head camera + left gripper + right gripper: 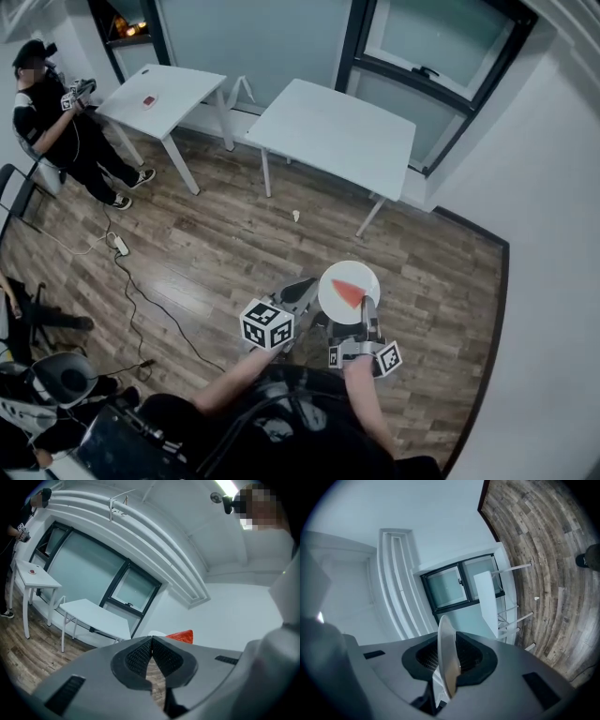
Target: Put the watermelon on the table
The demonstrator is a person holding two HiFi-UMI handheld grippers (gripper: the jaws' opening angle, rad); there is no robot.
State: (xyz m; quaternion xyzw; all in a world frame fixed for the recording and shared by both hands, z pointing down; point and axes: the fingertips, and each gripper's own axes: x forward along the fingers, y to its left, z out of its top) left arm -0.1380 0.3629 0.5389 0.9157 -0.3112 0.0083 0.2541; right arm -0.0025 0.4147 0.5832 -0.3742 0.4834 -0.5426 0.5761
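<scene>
A red watermelon slice [349,293] lies on a round white plate [332,279] held in the air over the wooden floor. My right gripper [369,311] is shut on the plate's near rim. In the right gripper view the plate [446,653] stands edge-on between the pads of that gripper [449,663]. My left gripper [306,291] hovers just left of the plate, shut with nothing in it. In the left gripper view, past the touching pads of that gripper [151,648], the slice [181,636] and a bit of the plate [157,633] show. The nearest white table [333,131] stands ahead by the window.
A second white table [164,94] with a small red thing on it stands far left. A person [56,122] holding grippers stands beside it. A power strip [120,246] and cable lie on the floor at left, near a chair [14,197]. A wall runs along the right.
</scene>
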